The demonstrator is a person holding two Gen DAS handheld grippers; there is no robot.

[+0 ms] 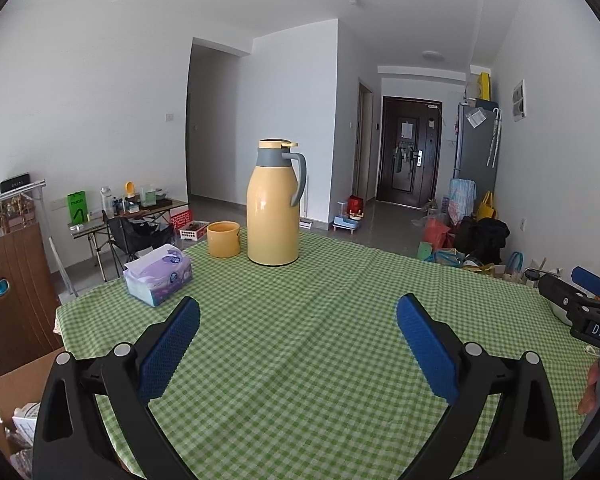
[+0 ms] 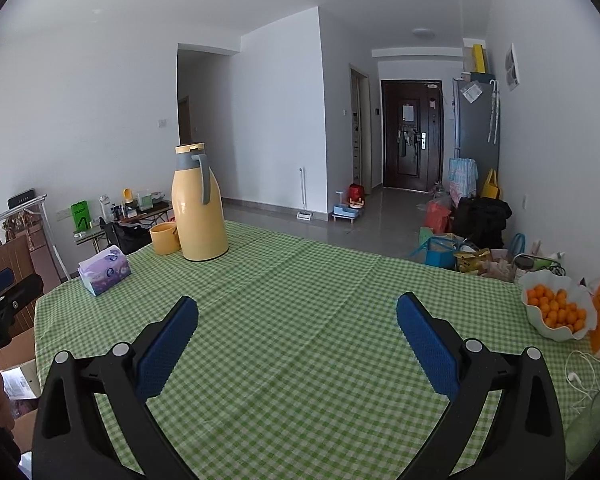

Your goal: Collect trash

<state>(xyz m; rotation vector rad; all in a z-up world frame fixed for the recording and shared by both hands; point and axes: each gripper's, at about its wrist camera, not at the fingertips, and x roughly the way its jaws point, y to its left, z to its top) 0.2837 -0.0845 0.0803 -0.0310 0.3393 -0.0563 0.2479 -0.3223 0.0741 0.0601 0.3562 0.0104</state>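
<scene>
Both grippers, left gripper [image 1: 298, 322] and right gripper [image 2: 297, 322], hover spread and empty over the counter [image 2: 300, 280]. No trash visible; its handling can't be judged.

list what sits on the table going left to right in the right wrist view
tissue box → yellow cup → yellow thermos jug → bowl of oranges → white earphones
</scene>
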